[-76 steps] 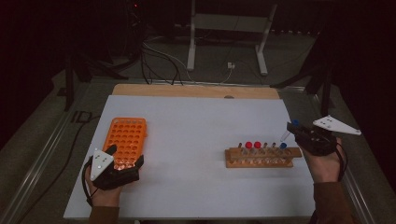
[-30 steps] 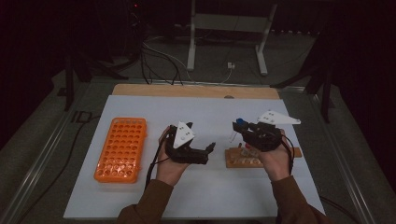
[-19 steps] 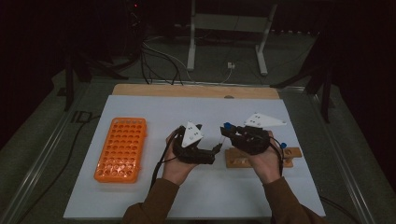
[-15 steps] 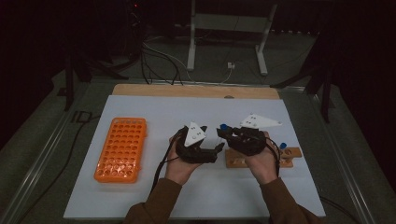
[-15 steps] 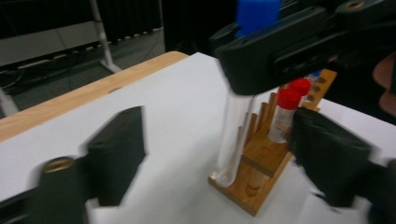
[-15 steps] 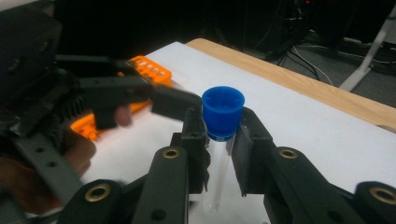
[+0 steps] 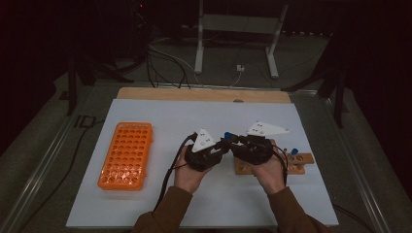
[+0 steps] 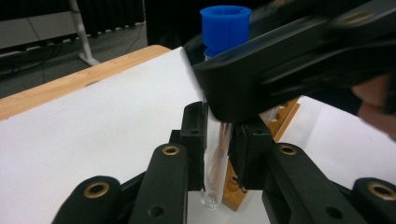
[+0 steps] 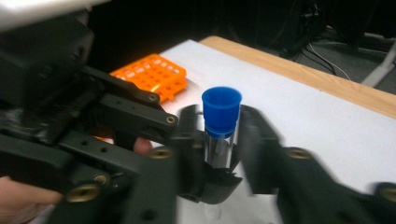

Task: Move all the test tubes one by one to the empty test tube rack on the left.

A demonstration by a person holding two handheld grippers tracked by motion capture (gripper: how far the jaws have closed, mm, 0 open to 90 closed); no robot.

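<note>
Left gripper view shows the left hand-held gripper (image 8: 219, 140) clamped on the blue-capped tube (image 8: 219, 135), right hand-held gripper (image 9: 219, 140) loosening.

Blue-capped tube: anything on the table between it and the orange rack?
Nothing visible. The blue-capped tube sits upright in the left gripper, whose jaws have just closed on it; only bare white table lies between it and the orange rack.

No readable text, no labels, no brands, no numbers, no signs on anything
</note>
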